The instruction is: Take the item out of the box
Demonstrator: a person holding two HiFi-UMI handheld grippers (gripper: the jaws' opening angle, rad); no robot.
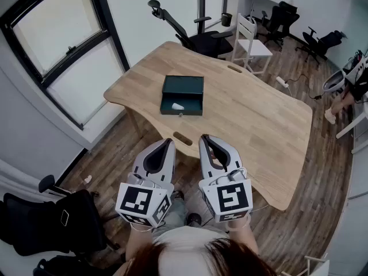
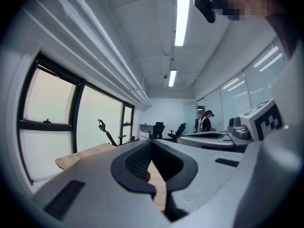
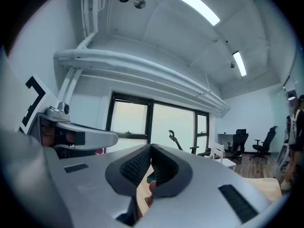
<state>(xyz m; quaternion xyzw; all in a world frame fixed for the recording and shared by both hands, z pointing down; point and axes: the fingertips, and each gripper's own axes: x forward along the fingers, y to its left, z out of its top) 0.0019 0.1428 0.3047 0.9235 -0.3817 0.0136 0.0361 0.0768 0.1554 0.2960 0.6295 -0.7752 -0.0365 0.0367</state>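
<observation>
A dark green box (image 1: 183, 88) lies flat in the middle of the wooden table (image 1: 247, 114). Its drawer is pulled out toward me, and a small white item (image 1: 177, 106) lies inside it. My left gripper (image 1: 168, 141) and right gripper (image 1: 205, 137) hang side by side before the table's near edge, well short of the box and pointing toward it. In the left gripper view the left gripper (image 2: 152, 142) has its jaws together with nothing between them. The right gripper (image 3: 151, 147) looks the same in its own view.
A black office chair (image 1: 198, 36) and a white chair (image 1: 251, 42) stand at the table's far side. Windows (image 1: 63, 50) line the wall at left. Another black chair (image 1: 52, 220) sits at lower left. A person (image 1: 348, 94) is at the right edge.
</observation>
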